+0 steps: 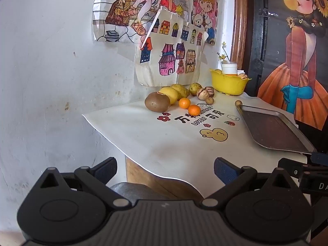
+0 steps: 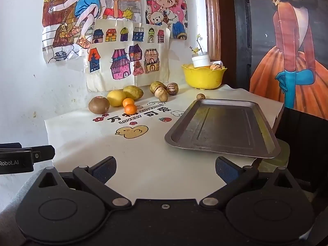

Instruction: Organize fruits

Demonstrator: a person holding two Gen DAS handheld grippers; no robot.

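**Both grippers wide open at the near edge, fruit waiting by the wall**

Closest to us, the left gripper (image 1: 165, 169) hangs over the table's near-left corner, tilted downward, its jaws spread wide with nothing between them. The white cloth (image 1: 164, 143) ends just ahead of its fingers, curling over a wooden edge below. The right gripper (image 2: 165, 169) sits beside it, tilted down the same way, equally wide and empty, above the cloth's near edge.

Ahead of us the cloth lies bare up to its printed duck (image 2: 132, 132), giving open room in the middle. To the right, the metal tray (image 2: 223, 127) lies empty, its near-right corner hanging past the table edge.

Beyond the print, the fruit clusters near the wall: a brown round fruit (image 2: 99, 105) at the left, a yellow fruit (image 2: 116, 98) touching it, two small oranges (image 2: 129, 106) in front, then yellow-green fruits (image 2: 133, 92) and striped ones (image 2: 172, 88) further right. One small fruit (image 2: 200, 96) sits alone just behind the tray's far rim.

Farthest back, a yellow bowl (image 2: 203, 78) stands in the corner, holding a white jar (image 2: 201, 60) and more fruit. Children's drawings (image 2: 127, 51) cover the wall behind.
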